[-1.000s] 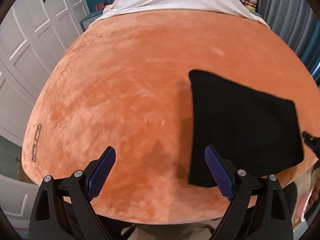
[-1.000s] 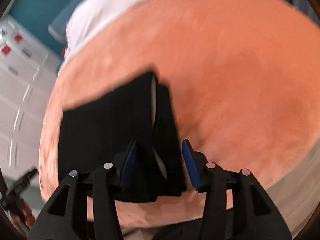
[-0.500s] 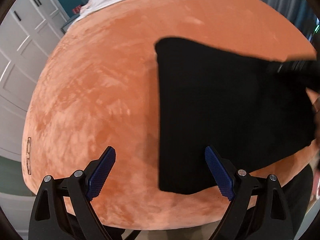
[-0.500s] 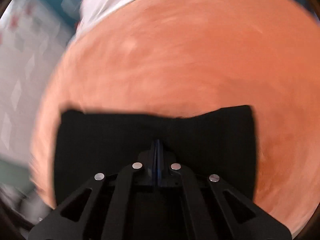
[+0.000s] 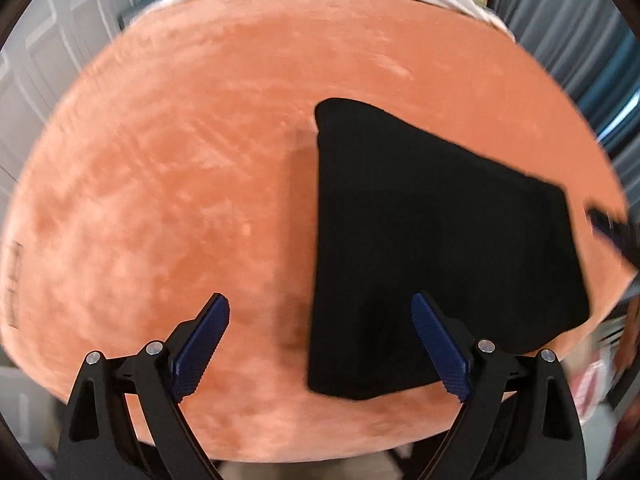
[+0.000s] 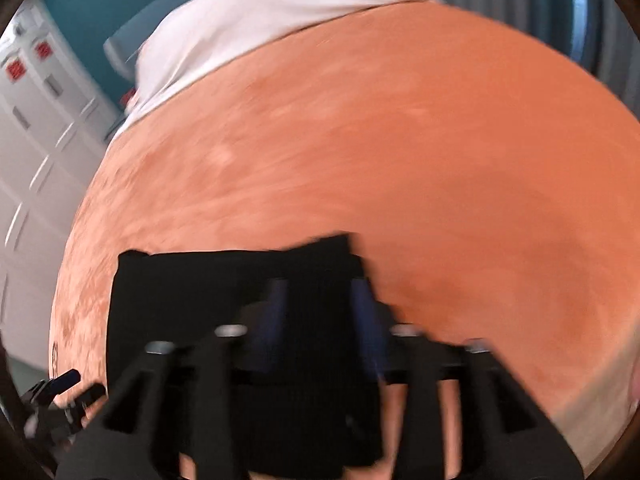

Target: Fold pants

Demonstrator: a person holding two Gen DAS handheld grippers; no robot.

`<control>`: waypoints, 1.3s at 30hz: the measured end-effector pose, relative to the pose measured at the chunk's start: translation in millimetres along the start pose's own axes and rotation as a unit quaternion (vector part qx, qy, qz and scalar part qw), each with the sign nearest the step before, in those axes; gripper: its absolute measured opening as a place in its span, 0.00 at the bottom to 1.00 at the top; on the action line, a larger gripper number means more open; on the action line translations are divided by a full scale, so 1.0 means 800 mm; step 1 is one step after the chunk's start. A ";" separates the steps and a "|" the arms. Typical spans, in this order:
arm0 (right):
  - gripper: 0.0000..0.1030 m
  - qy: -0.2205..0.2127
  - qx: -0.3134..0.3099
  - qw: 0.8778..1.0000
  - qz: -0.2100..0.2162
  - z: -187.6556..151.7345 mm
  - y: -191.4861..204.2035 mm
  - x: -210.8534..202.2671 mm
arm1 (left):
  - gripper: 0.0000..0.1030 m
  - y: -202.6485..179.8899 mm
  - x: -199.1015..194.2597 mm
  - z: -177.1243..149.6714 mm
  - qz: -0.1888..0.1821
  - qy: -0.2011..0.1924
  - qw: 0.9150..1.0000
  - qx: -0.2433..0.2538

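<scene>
OK, I've got the folded black pants [image 5: 432, 240] lying flat on the orange blanket [image 5: 180, 184] that covers the bed. My left gripper [image 5: 320, 344] stands wide open, nothing between its fingers [image 5: 202, 344]; the pants' left edge runs up between them, the right-hand finger over the cloth, the left-hand one over bare blanket. My right gripper [image 6: 320, 312] is opening; the frame is blurred, but the pants' near right corner sits between its fingers [image 6: 276, 312] and I can't see the pads pressing on it. Far beyond both sets of fingers there's a white sheet [image 6: 248, 16]; white cabinet doors [image 6: 36, 152] are off to the left.
</scene>
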State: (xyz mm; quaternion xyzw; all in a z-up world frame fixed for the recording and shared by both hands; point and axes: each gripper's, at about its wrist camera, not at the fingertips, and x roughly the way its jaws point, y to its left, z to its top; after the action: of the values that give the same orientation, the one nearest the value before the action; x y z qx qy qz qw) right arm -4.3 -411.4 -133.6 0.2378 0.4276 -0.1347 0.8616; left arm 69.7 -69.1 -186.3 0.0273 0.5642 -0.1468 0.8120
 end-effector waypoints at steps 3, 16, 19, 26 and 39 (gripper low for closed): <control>0.67 0.008 0.021 1.000 -0.014 -0.023 -0.039 -0.019 | 0.88 -0.001 0.032 0.006 -0.023 0.028 0.999 -0.003; 0.40 0.096 0.052 0.991 0.074 -0.085 -0.024 0.060 | 0.58 -0.013 0.088 0.011 -0.120 0.042 0.991 -0.052; 0.34 0.088 0.036 0.992 0.081 -0.072 -0.002 0.041 | 0.34 -0.001 0.059 0.023 -0.131 0.025 0.989 -0.064; 0.34 0.056 -0.036 0.982 0.175 -0.049 0.104 -0.017 | 0.40 0.079 -0.061 0.033 -0.099 -0.064 0.990 -0.074; 0.31 0.034 -0.052 0.995 0.076 -0.103 0.153 0.003 | 0.63 0.137 -0.069 -0.045 0.078 -0.088 0.989 -0.090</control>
State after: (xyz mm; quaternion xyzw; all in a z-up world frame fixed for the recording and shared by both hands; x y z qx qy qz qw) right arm -4.9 -264.5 -142.7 0.2293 0.4434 -0.0382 0.8657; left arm 48.7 54.7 -161.5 -0.0153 0.4975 -0.0337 0.8667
